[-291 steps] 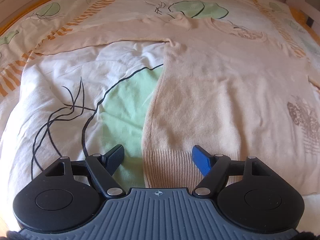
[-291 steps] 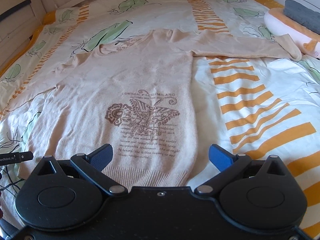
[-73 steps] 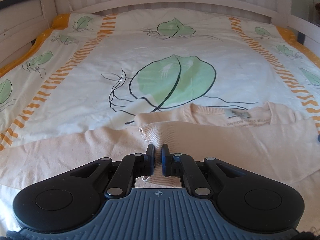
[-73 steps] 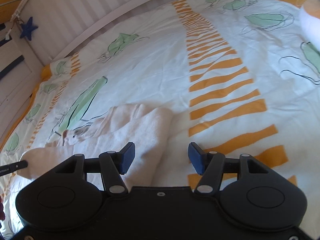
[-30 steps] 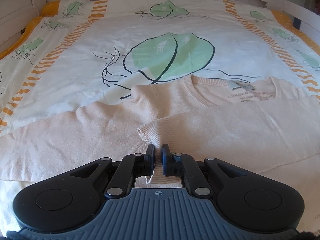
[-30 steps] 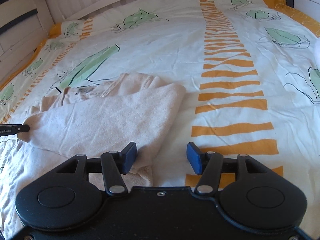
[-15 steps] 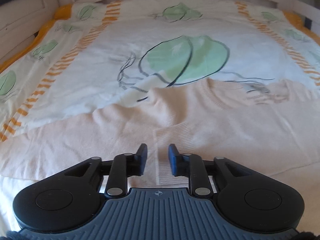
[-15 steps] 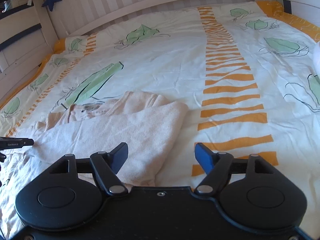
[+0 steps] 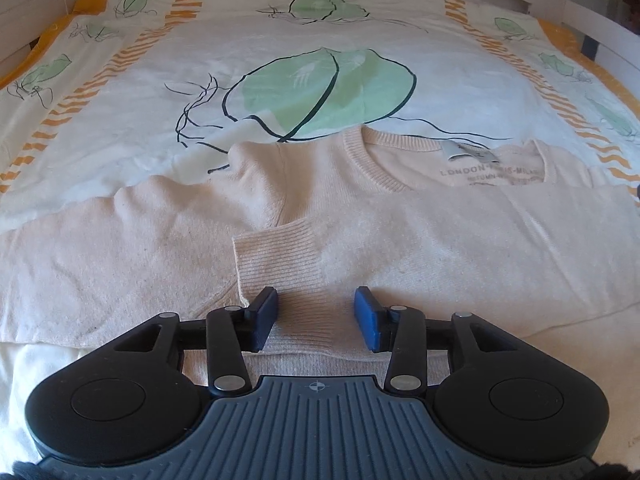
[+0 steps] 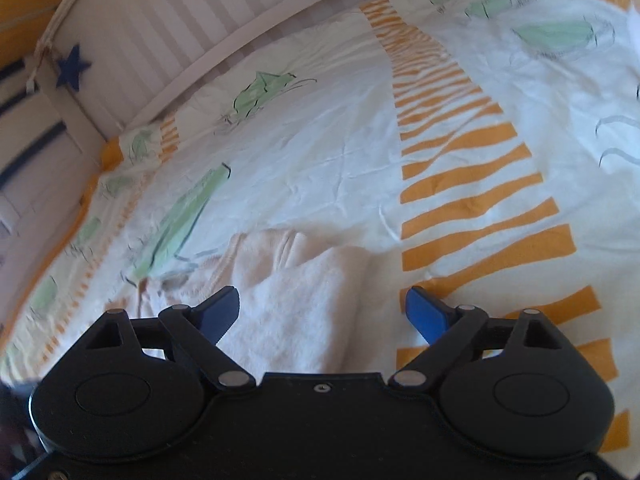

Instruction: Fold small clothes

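Observation:
A cream knit sweater lies on the bed, its lower half folded up over the chest, the neckline with its label at the far side. The ribbed hem corner rests flat just ahead of my left gripper, whose jaws are opening; the hem lies under the gap, and the pads do not press it. In the right wrist view the folded right edge of the sweater lies beneath my right gripper, whose jaws are opening wide with nothing gripped.
A white bedspread with green leaf prints and orange stripes covers the bed. A white slatted bed frame with a blue star runs along the far side. The left sleeve stretches out to the left.
My left gripper let go of the ribbed hem corner, which now lies flat on the sweater, and its jaws spread. The right gripper's jaws widened and the hand rolled and shifted sideways.

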Available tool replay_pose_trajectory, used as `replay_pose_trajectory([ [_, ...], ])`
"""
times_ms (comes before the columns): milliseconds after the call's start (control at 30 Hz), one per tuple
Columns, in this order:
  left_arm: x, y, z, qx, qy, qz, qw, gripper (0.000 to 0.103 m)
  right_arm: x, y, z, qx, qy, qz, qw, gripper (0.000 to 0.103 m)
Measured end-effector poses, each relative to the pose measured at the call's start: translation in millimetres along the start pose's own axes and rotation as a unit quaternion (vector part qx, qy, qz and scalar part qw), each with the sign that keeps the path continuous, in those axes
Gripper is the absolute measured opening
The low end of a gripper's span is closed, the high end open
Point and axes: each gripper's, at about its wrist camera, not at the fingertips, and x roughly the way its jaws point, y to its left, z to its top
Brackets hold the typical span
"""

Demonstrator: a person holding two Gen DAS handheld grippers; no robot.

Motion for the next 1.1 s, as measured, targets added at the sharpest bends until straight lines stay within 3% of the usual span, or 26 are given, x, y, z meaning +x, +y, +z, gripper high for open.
replay_pose_trajectory([
  [67,0,2,0,-0.002,0.000,-0.004,1.0000,0.042,3,-5,2,0.008,0.004,0.007,1.000,0.061],
  [200,0,1,1,0.001,0.002,-0.003,1.0000,0.042,11,0,-3,-0.011,0.011,0.007,1.000,0.041],
  [233,0,1,1,0.000,0.002,-0.003,1.0000,0.042,10,5,-4,-0.023,0.003,-0.002,1.000,0.014],
  [333,-1,1,1,-0.005,0.000,-0.004,1.0000,0.042,-2,27,-3,-0.096,-0.026,-0.060,0.993,0.012],
  [400,-1,1,0,-0.008,-0.003,-0.005,1.0000,0.043,-1,35,-3,-0.136,-0.019,-0.093,0.986,0.011],
  [533,0,1,0,0.000,-0.003,-0.005,1.0000,0.044,14,28,-12,-0.137,0.006,-0.122,0.983,0.012],
  [600,0,2,1,-0.002,-0.002,-0.008,1.0000,0.045,11,30,-12,-0.147,-0.011,-0.137,0.980,0.029],
  [633,1,3,0,0.000,-0.003,-0.009,1.0000,0.045,7,32,-13,-0.156,-0.023,-0.151,0.976,0.055],
  [667,1,3,0,0.003,-0.004,-0.010,0.9999,0.047,2,35,-14,-0.164,-0.033,-0.158,0.973,0.074],
  [700,1,3,0,0.007,-0.005,-0.012,0.9999,0.051,-3,37,-15,-0.170,-0.042,-0.160,0.971,0.079],
  [767,1,3,-1,0.012,-0.005,-0.015,0.9998,0.058,-17,46,-17,-0.187,-0.060,-0.156,0.968,0.081],
  [800,1,3,-1,0.012,-0.005,-0.015,0.9998,0.068,-22,51,-19,-0.197,-0.066,-0.149,0.967,0.083],
  [833,2,3,-1,0.012,-0.004,-0.016,0.9998,0.074,-25,55,-22,-0.209,-0.067,-0.142,0.965,0.095],
  [867,4,2,-2,0.013,-0.001,-0.012,0.9998,0.088,-25,60,-25,-0.220,-0.062,-0.135,0.964,0.103],
  [900,7,2,-3,0.010,0.006,-0.003,0.9999,0.098,-24,63,-28,-0.228,-0.054,-0.133,0.963,0.103],
  [1067,10,8,-6,-0.016,0.003,-0.005,0.9998,0.102,3,62,-49,-0.264,0.038,-0.162,0.950,0.103],
  [1100,9,8,-6,-0.014,0.003,-0.004,0.9999,0.102,4,60,-53,-0.263,0.039,-0.162,0.950,0.103],
])
